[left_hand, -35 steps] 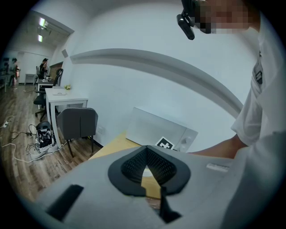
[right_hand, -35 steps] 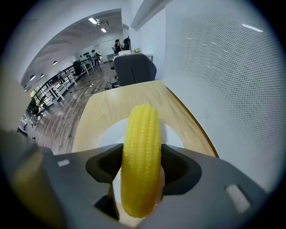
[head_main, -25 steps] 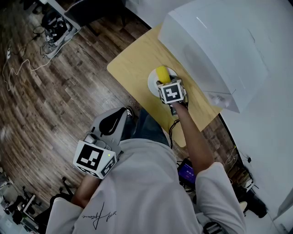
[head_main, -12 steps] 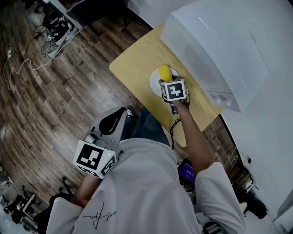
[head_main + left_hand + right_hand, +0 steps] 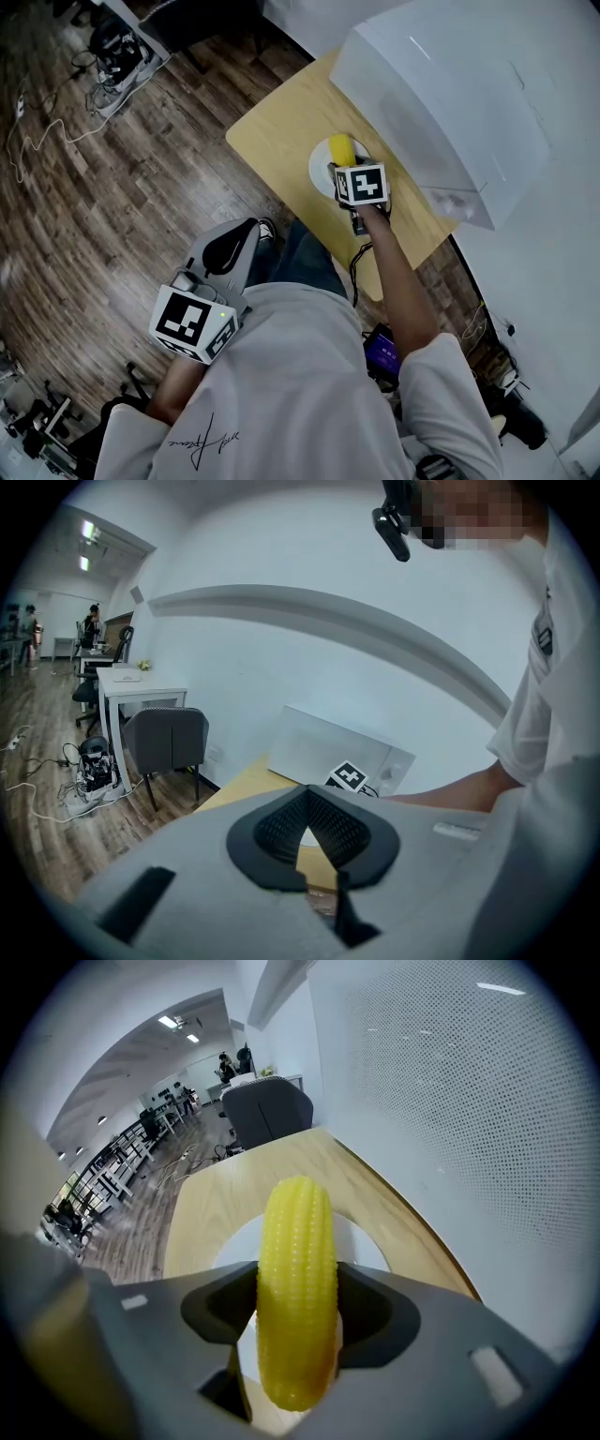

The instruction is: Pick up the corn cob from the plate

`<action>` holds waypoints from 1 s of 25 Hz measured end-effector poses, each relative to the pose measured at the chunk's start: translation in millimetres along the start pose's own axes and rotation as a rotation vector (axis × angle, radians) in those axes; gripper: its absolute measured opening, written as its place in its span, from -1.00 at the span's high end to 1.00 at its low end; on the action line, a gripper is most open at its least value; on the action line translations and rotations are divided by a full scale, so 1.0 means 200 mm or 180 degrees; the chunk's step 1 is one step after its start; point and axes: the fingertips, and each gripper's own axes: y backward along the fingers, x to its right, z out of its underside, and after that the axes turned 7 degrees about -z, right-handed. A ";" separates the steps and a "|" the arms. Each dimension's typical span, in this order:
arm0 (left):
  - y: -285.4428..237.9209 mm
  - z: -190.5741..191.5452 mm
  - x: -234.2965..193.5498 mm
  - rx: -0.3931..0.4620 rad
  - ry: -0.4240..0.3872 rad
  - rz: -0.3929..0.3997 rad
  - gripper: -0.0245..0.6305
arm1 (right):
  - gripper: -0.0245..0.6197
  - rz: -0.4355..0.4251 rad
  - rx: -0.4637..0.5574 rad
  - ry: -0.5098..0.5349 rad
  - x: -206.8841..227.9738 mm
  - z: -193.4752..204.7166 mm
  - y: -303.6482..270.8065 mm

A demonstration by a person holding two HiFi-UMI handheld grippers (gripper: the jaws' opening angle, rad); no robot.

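Observation:
A yellow corn cob (image 5: 296,1288) stands lengthwise between the jaws of my right gripper (image 5: 296,1314), which is shut on it. Beneath it lies a white plate (image 5: 367,1239). Whether the cob still touches the plate I cannot tell. In the head view the corn cob (image 5: 341,148) pokes out past the right gripper (image 5: 345,165) over the plate (image 5: 321,171) on the wooden table (image 5: 281,131). My left gripper (image 5: 234,246) hangs low beside the person's body, off the table, jaws shut and holding nothing; in its own view the left gripper (image 5: 307,829) faces the table.
A large white box-like appliance (image 5: 450,94) fills the table's far side, close behind the plate. A grey chair (image 5: 164,742) and a white desk (image 5: 131,682) stand to the left on the wood floor. Cables (image 5: 56,122) lie on the floor.
The right gripper with the corn cob has edged slightly to the right over the plate. The left gripper has stayed where it was.

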 end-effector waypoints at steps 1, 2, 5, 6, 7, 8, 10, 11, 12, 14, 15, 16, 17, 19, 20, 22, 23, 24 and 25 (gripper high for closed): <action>0.00 0.00 0.00 0.0000 -0.0001 0.0003 0.94 | 0.10 -0.0003 0.0007 -0.0011 0.00 0.00 0.00; 0.00 0.00 0.00 -0.0001 -0.0002 0.0006 0.94 | 0.10 -0.0006 0.0016 -0.0026 0.00 0.00 0.01; 0.00 0.00 0.01 0.0002 -0.0012 0.0025 0.94 | 0.10 -0.0013 0.0036 -0.0063 0.00 0.00 0.02; 0.00 0.00 0.01 0.0001 -0.0020 0.0033 0.94 | 0.10 -0.0014 0.0042 -0.0069 0.00 0.01 0.02; 0.00 0.00 0.02 0.0001 -0.0026 0.0040 0.94 | 0.10 -0.0014 0.0049 -0.0074 0.00 0.01 0.03; 0.00 0.00 0.02 0.0001 -0.0029 0.0045 0.94 | 0.10 -0.0014 0.0058 -0.0082 0.00 0.01 0.03; 0.00 0.00 0.02 0.0000 -0.0032 0.0052 0.94 | 0.10 -0.0013 0.0076 -0.0108 0.00 0.01 0.04; 0.00 0.00 0.02 -0.0001 -0.0034 0.0055 0.94 | 0.10 -0.0013 0.0083 -0.0122 0.00 0.01 0.04; 0.01 0.00 0.02 -0.0001 -0.0038 0.0060 0.94 | 0.11 -0.0015 0.0089 -0.0136 0.00 0.01 0.05; 0.01 0.00 0.02 0.0000 -0.0047 0.0072 0.94 | 0.11 -0.0019 0.0099 -0.0157 0.00 0.01 0.06; 0.01 0.00 0.02 0.0001 -0.0053 0.0079 0.94 | 0.11 -0.0018 0.0104 -0.0165 0.00 0.01 0.06; 0.01 0.00 0.03 0.0002 -0.0058 0.0084 0.94 | 0.11 -0.0017 0.0109 -0.0172 0.00 0.01 0.06; 0.01 0.00 0.03 0.0003 -0.0062 0.0089 0.94 | 0.11 -0.0017 0.0114 -0.0179 0.00 0.01 0.07; 0.01 0.00 0.03 0.0005 -0.0063 0.0092 0.94 | 0.11 -0.0021 0.0118 -0.0190 0.00 0.02 0.07; 0.01 0.00 0.03 0.0007 -0.0061 0.0092 0.94 | 0.11 -0.0022 0.0119 -0.0194 0.00 0.02 0.07; 0.02 0.00 0.03 0.0009 -0.0064 0.0097 0.94 | 0.11 -0.0024 0.0124 -0.0200 -0.01 0.02 0.08; 0.02 0.00 0.02 0.0010 -0.0069 0.0101 0.94 | 0.11 -0.0025 0.0127 -0.0202 -0.01 0.02 0.08; 0.02 0.00 0.02 0.0014 -0.0072 0.0104 0.94 | 0.11 -0.0025 0.0131 -0.0205 -0.01 0.02 0.08; 0.02 0.00 0.02 0.0020 -0.0070 0.0105 0.94 | 0.11 -0.0024 0.0134 -0.0210 -0.02 0.02 0.09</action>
